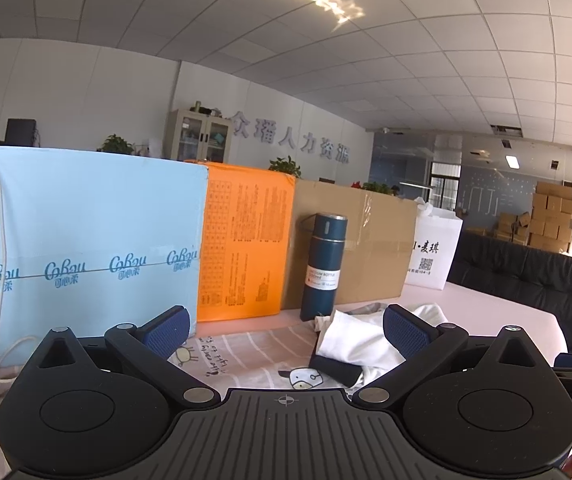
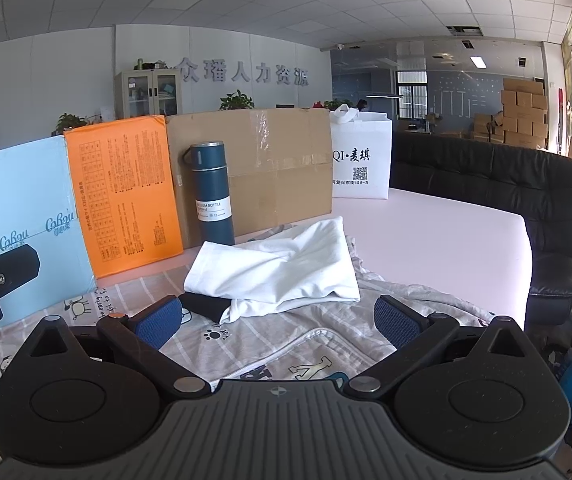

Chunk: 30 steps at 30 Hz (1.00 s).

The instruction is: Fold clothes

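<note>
While both pairs of jaws stand wide apart with nothing between them, we hold the left gripper [image 1: 284, 334] and the right gripper [image 2: 280, 320] low over a pale striped cotton garment printed with cartoon animals [image 2: 310, 344], which lies spread across the pink table top [image 2: 438, 236]. On that printed garment we see a loosely folded white cloth garment [image 2: 278, 272], and under its near left corner a folded black piece of clothing [image 2: 206, 306] pokes out. In the left wrist view the same white garment [image 1: 362, 340] sits just ahead of our right-hand blue finger pad [image 1: 402, 334], with the black piece [image 1: 336, 368] below it and the printed garment [image 1: 246, 356] under our fingers.

Behind the pile, a tall dark-blue metal vacuum bottle with a white label [image 2: 211, 194] stands upright, just beside the white garment's far edge. At the back of the table a row stands on edge: a light-blue printed carton [image 2: 18, 216], an orange printed carton [image 2: 124, 192], a brown taped cardboard box [image 2: 274, 168] and a white fabric shopping bag with black lettering [image 2: 360, 160]. A black leather sofa [image 2: 526, 184] runs along the table's far and right sides.
</note>
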Each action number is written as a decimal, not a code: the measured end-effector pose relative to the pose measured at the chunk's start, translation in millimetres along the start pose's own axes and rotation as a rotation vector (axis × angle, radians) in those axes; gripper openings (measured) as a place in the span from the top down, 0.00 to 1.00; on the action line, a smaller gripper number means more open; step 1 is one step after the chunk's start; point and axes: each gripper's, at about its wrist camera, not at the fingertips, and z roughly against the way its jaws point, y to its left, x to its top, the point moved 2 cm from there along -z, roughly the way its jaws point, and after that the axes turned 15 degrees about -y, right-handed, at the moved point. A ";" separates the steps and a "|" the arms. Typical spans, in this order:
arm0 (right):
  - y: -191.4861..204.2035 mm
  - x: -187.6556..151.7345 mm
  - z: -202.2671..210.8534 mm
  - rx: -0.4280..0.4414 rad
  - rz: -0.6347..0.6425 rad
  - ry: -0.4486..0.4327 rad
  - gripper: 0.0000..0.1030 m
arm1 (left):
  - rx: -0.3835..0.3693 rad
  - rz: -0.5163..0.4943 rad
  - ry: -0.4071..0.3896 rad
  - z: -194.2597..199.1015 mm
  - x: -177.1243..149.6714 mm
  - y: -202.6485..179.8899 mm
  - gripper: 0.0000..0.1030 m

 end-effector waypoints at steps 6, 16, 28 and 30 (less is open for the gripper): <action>-1.4 -1.9 -1.9 -0.012 -0.001 0.009 0.00 | 0.006 -0.004 0.004 -0.7 -1.1 0.2 0.00; -0.3 -3.0 -2.3 -0.003 0.003 0.011 0.00 | 0.005 -0.014 0.002 -1.0 -1.7 -1.1 0.00; -2.6 -2.6 -0.5 -0.008 0.003 0.006 0.00 | 0.000 -0.028 0.003 -2.1 -2.1 -4.3 0.00; -2.2 -2.7 -0.4 -0.007 0.003 0.006 0.00 | -0.003 -0.032 0.002 -2.2 -2.4 -5.3 0.00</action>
